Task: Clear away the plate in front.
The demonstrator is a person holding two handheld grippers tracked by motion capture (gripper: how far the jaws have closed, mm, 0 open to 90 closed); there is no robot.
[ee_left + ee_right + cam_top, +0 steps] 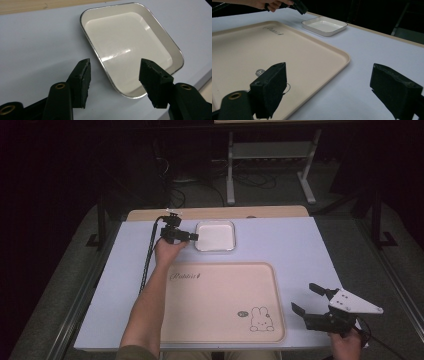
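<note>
Left gripper view: glossy white square dish [130,42]

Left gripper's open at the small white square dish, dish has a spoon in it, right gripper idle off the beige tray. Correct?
One error: the small white square dish is empty, as the left gripper view shows. The left gripper is open at its rim; the right gripper sits idle beside the beige tray.
</note>
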